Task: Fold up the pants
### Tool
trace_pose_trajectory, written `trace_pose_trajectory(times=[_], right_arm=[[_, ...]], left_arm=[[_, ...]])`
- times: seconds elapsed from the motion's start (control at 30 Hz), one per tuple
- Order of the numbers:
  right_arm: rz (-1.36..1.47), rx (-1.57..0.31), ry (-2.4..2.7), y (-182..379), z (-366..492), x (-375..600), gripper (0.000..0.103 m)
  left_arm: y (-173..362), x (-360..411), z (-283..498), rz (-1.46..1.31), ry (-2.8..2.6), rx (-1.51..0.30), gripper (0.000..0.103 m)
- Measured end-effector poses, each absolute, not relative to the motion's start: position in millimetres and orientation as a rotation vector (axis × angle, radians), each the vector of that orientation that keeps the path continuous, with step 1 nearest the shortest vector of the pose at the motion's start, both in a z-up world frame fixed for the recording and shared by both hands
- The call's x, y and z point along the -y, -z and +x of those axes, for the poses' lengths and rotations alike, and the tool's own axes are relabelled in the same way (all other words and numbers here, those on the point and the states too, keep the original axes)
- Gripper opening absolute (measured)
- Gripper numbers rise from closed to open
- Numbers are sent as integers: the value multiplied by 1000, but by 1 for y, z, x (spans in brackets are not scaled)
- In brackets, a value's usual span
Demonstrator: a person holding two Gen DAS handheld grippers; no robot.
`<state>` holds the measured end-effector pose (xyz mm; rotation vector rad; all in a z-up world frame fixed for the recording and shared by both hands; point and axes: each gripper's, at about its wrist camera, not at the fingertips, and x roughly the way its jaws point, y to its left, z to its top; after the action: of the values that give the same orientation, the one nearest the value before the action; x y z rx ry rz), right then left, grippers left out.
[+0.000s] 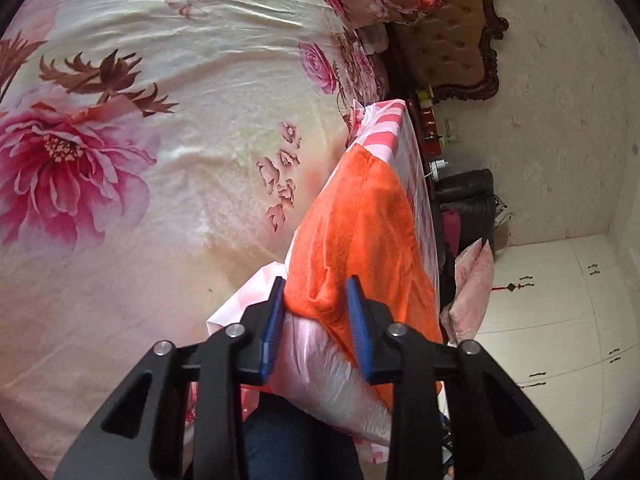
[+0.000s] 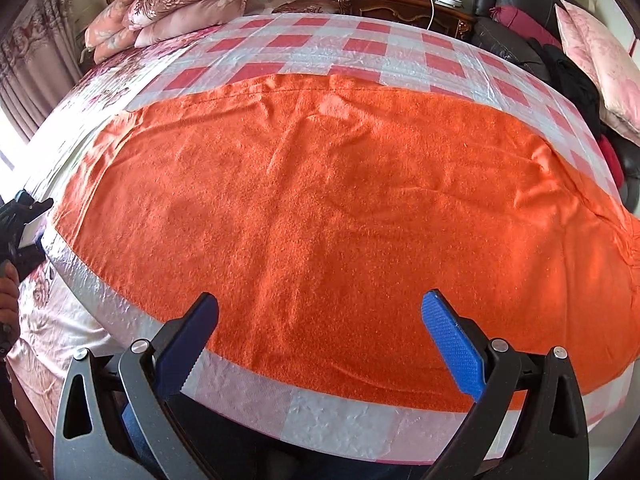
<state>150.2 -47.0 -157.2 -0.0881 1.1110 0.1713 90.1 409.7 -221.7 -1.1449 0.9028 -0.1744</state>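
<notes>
Two claws: left claw (image 1: 316, 300) half-closed around orange pants (image 2: 340, 216) edge; right claw (image 2: 320, 312) wide over pants.

I'm seeing a pink-and-white checkered plastic sheet (image 2: 320, 46) lying over a floral bedsheet (image 1: 120, 152), floral pillows (image 2: 180, 4) stacking up by the tufted headboard (image 1: 452, 36), a wooden nightstand (image 2: 404, 6) holding small boxes, and a black leather chair (image 2: 508, 12) sitting beside it.
</notes>
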Motion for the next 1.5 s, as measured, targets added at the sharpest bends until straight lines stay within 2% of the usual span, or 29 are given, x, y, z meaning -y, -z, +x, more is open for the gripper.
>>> trace_pose_trajectory(times=[0.17, 0.23, 0.6, 0.67, 0.7, 0.73, 0.83, 0.93, 1.0, 1.1, 1.2, 1.27, 1.4, 1.47, 1.5], right_arm=[[-101, -1132, -144, 163, 155, 45, 98], [-94, -1146, -134, 166, 157, 46, 98], [-103, -1165, -191, 174, 155, 35, 98], [-115, -1164, -204, 174, 155, 33, 98], [-113, -1167, -207, 173, 155, 33, 97], [-103, -1168, -209, 172, 156, 35, 97], [-50, -1127, -147, 160, 160, 54, 97], [-38, -1107, -57, 159, 168, 74, 97], [-25, -1129, -33, 165, 170, 81, 97], [-19, -1153, -22, 175, 169, 82, 98], [-32, -1148, -24, 175, 166, 81, 98], [-38, -1154, -30, 175, 166, 81, 98], [-50, -1122, -59, 166, 163, 80, 96], [-64, -1064, -113, 155, 163, 71, 96], [-66, -1047, -127, 151, 164, 67, 96]], left_arm=[[210, -416, 94, -1062, 138, -901, 17], [204, -419, 96, -1027, 112, -894, 12], [205, -436, 93, -1067, 71, -864, 10], [198, -434, 92, -1004, 33, -869, 17], [192, -434, 93, -945, -44, -878, 43], [181, -433, 95, -856, -115, -873, 56], [140, -403, 121, -606, -78, -826, 55], [113, -321, 167, -314, 101, -843, 57], [110, -253, 193, -92, 241, -845, 64], [134, -196, 221, 41, 372, -893, 63], [158, -197, 243, 64, 335, -953, 47], [159, -225, 245, 44, 251, -965, 46], [158, -322, 238, -111, -38, -994, 53], [167, -390, 207, -462, -69, -982, 59], [178, -421, 186, -681, -41, -953, 67]])
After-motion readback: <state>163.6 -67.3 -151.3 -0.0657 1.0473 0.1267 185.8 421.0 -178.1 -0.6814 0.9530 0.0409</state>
